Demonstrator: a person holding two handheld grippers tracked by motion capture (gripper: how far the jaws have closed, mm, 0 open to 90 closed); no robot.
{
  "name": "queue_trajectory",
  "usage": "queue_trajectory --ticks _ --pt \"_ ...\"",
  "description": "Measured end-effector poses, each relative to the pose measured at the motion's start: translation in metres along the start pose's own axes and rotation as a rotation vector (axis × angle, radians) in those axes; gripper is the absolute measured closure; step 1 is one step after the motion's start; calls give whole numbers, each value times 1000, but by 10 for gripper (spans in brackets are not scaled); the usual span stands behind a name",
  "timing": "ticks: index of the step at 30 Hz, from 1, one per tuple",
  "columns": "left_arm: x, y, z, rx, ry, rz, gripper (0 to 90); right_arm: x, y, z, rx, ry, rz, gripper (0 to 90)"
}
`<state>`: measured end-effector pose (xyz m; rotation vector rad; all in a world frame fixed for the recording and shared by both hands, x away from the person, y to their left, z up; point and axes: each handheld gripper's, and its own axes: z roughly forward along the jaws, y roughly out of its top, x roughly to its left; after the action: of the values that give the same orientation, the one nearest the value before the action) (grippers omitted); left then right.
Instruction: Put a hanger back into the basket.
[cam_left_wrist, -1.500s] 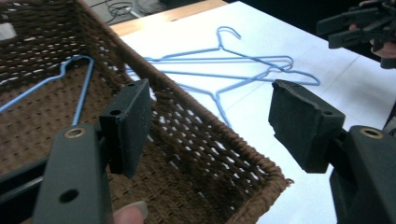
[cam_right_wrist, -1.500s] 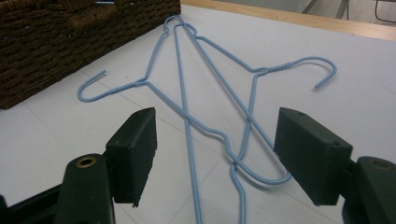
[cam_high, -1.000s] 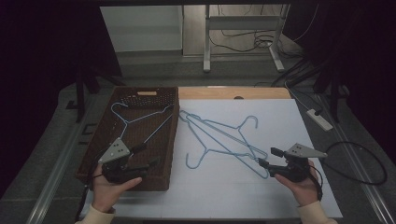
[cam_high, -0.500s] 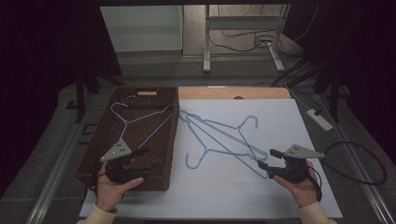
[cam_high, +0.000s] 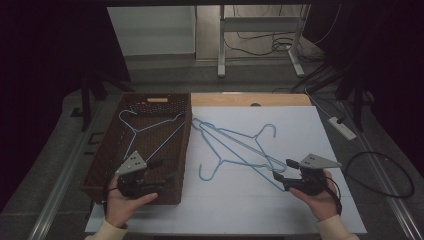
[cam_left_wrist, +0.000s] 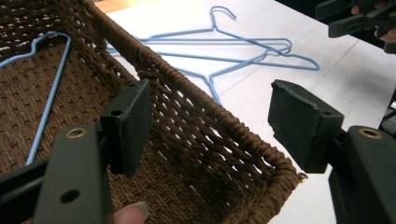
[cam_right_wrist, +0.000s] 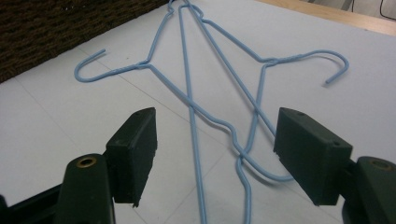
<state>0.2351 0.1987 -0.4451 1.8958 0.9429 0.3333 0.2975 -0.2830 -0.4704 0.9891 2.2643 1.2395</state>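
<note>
High view: the left gripper (cam_high: 159, 170) is held over the near right corner of the wicker basket (cam_high: 102, 162), which contains one blue hanger (cam_high: 145, 131), while the right gripper (cam_high: 284, 170) sits at the near end of the two crossed blue hangers (cam_high: 235, 147) lying on the white counter (cam_high: 300, 125). Left gripper view: the jaws stand apart astride the basket's rim (cam_left_wrist: 205, 112), clamping nothing. Right gripper view: the jaws stand wide apart, the crossed wires (cam_right_wrist: 194, 121) between them but untouched.
</note>
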Motion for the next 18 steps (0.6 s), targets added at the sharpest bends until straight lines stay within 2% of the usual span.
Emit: queue_trajectory --ticks 7,11,13,18 --pt "-3 -1 3 9 -16 6 318 5 16 10 38 5 -49 304" --pt "-4 -1 5 12 -23 10 318 6 21 18 61 12 -60 303" --pt "-4 -1 5 13 -26 10 318 6 27 31 109 20 -80 302" --pt "-3 -2 6 17 -28 8 318 10 37 46 159 51 -117 301"
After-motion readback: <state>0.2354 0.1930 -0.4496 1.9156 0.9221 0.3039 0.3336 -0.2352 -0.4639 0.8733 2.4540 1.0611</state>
